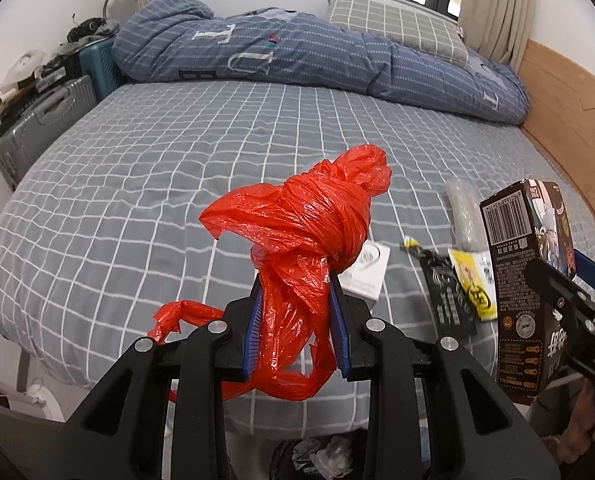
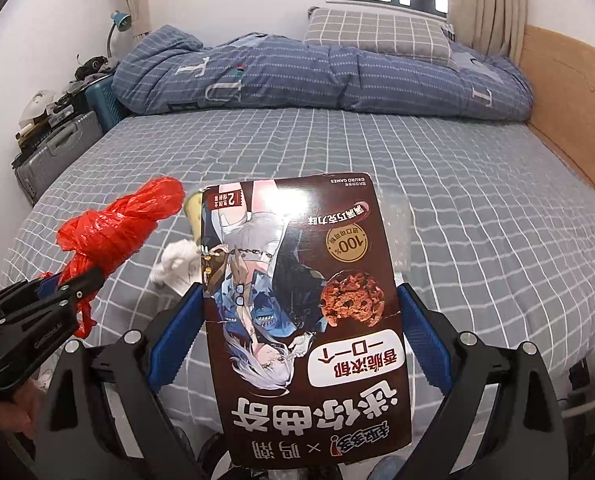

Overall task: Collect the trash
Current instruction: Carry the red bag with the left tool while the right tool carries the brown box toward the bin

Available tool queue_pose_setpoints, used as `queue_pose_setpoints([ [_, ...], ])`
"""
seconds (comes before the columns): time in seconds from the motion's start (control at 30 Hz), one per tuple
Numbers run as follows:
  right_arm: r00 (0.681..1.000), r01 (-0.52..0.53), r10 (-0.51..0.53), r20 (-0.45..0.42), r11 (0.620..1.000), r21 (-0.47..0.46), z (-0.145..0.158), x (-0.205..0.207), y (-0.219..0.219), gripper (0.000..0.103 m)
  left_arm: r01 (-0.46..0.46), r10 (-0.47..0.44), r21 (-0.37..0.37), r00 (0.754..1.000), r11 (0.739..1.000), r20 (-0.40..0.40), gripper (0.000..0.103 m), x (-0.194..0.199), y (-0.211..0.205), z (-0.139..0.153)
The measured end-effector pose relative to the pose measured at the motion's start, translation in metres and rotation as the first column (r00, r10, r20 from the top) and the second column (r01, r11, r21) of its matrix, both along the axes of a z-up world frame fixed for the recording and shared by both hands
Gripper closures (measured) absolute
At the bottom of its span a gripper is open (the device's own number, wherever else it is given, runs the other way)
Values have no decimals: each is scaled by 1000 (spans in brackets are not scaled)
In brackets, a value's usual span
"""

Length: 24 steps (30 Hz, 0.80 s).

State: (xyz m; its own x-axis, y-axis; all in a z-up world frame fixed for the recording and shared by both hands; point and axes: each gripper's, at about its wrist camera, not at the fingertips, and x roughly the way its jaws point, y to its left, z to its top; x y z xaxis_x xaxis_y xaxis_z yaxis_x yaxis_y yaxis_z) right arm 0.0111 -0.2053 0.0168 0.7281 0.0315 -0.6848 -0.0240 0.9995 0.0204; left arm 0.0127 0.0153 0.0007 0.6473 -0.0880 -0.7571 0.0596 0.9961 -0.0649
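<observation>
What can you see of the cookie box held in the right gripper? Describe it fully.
The cookie box is a flat, dark brown cardboard carton printed with a cartoon girl, a chocolate cookie and Chinese lettering; a barcode sits on its narrow end. It looks intact. The right gripper clamps its two narrow sides between blue pads, holding it above the bed, with the print upside down to the right wrist camera.

The cookie box, seen upside down in the right wrist view, reads "KURO GAMES" along its far edge, "100%" in a gold round badge, a "2" on a small red tag, large white Chinese characters near the camera, and an "×" between two brand marks. In the left wrist view its end bears a barcode with digits too small to read. The blue quilt carries large letters "T" and "U". The right tool shows "DAS".
</observation>
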Motion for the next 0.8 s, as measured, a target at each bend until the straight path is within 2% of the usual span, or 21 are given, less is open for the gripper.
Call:
queue_pose_setpoints([
  [0.8, 1000, -3, 4, -19, 1000, 28, -10, -74, 7, 14, 11, -13, -32, 998, 999, -54, 75, -78, -6, -15],
])
